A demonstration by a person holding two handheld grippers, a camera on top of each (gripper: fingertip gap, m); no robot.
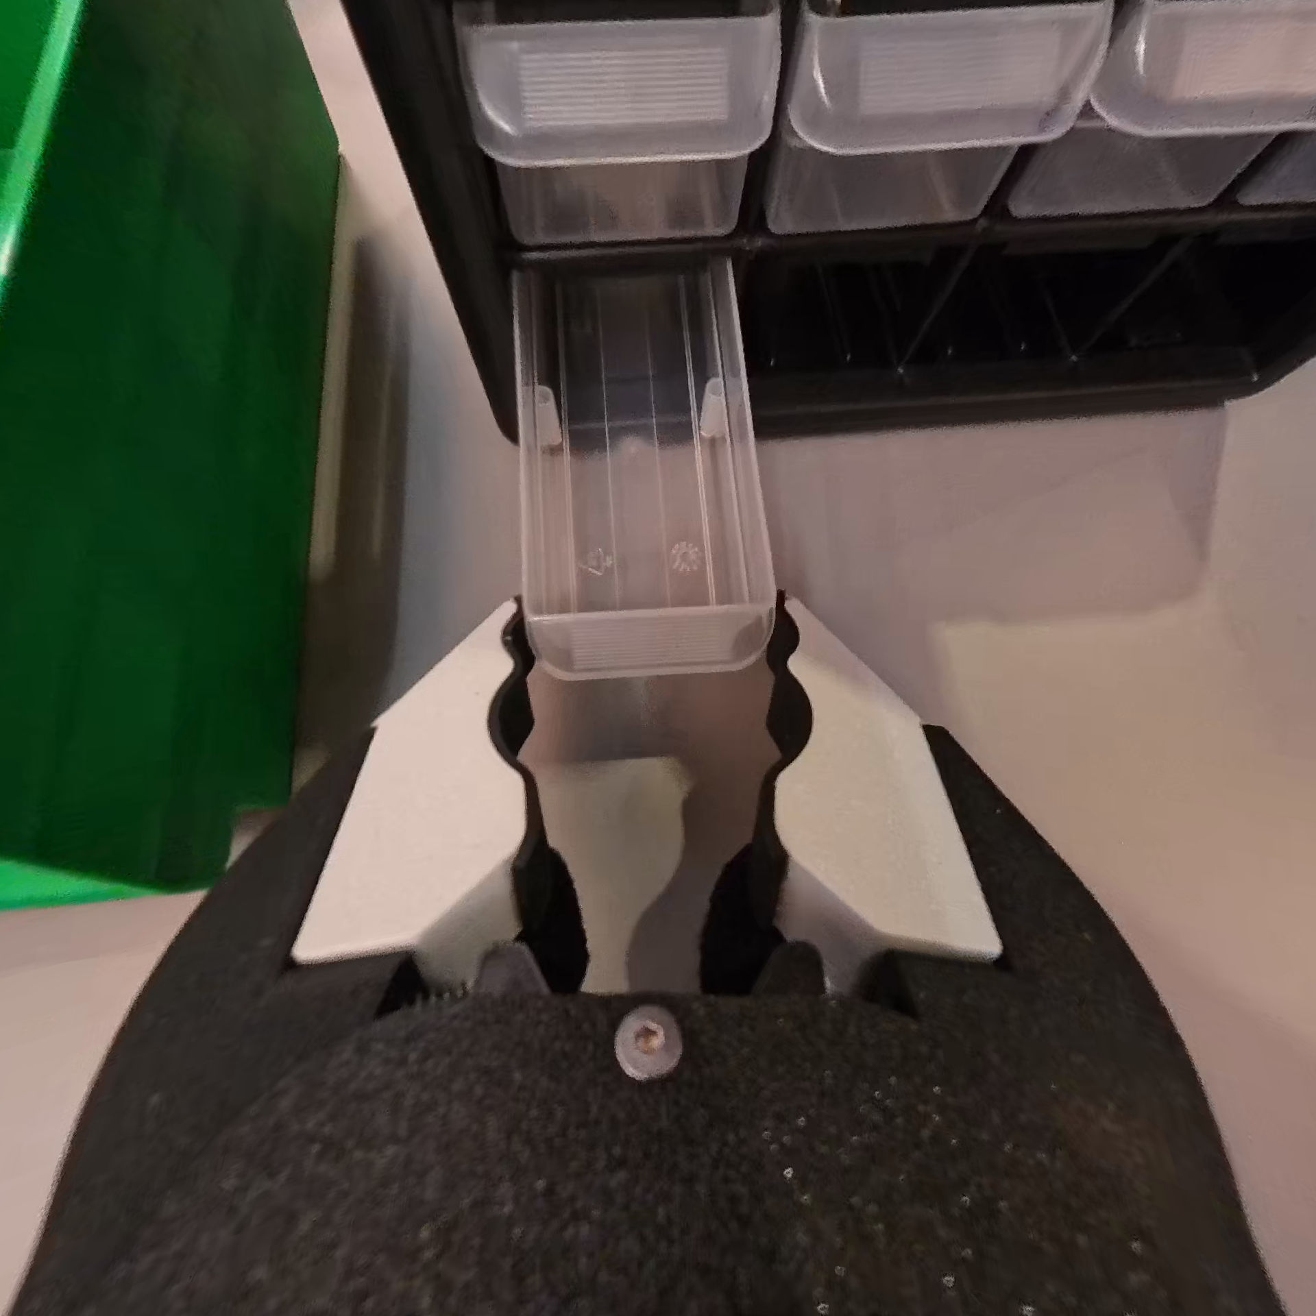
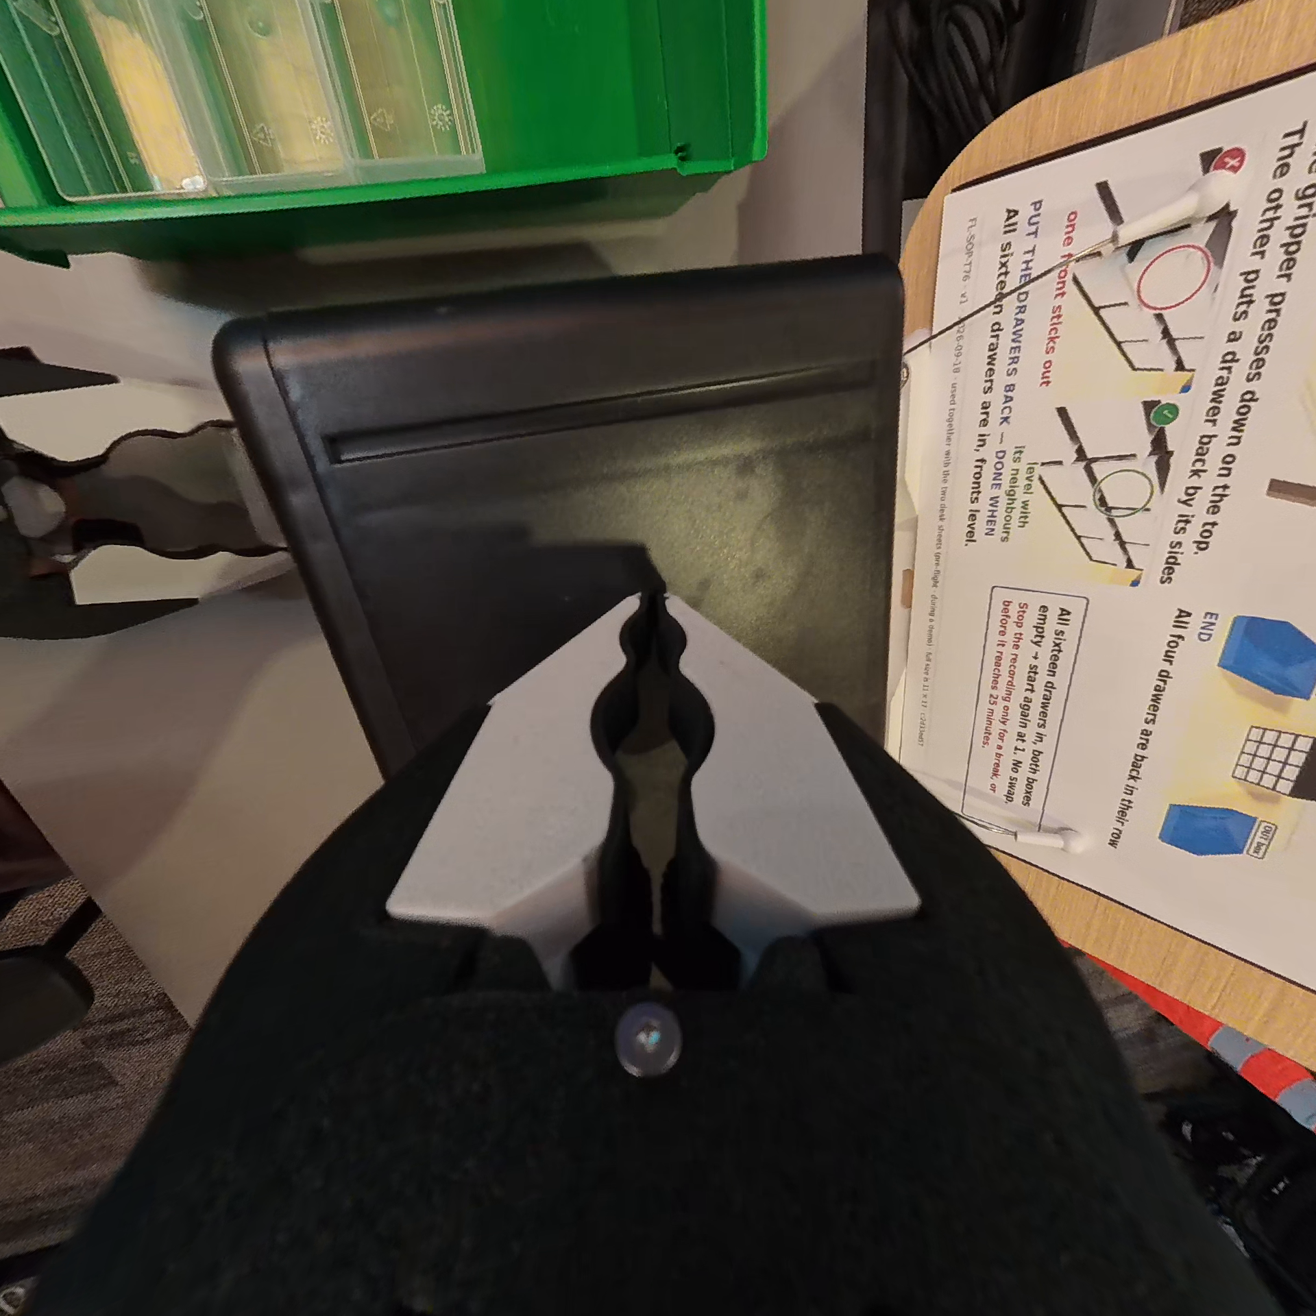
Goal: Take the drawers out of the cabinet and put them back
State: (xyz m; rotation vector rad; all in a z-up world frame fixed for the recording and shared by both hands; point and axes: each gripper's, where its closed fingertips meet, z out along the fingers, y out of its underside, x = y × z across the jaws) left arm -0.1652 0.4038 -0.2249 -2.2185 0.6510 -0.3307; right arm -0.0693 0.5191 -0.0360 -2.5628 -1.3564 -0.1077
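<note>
The left gripper (image 1: pixel 648 627) has its fingers (image 1: pixel 516 662) closed on the front end of a clear drawer (image 1: pixel 641 498), one finger against each side wall. The drawer sticks well out of the bottom-left slot of the black cabinet (image 1: pixel 441 213), its back end still inside the opening. The bottom-row slots (image 1: pixel 997 313) to its right are empty, while the row above holds drawers (image 1: pixel 619 92) pushed home. The right gripper (image 2: pixel 654 605) rests on the cabinet's flat top (image 2: pixel 570 484), fingers pinched almost together with nothing between them; it looks to be steadying the cabinet from above. A green bin (image 2: pixel 605 107) just behind holds several clear drawers (image 2: pixel 285 92) lying side by side, and a printed sheet (image 2: pixel 1104 498) lies on the wooden table (image 2: pixel 997 142) to the right. I cannot tell from this alone whether the drawer is coming out or going in. Either way, I'd judge the next move needs a straight travel along the slot, keeping the drawer level so it doesn't bind, with the right gripper pressing down so the cabinet stays put.
</note>
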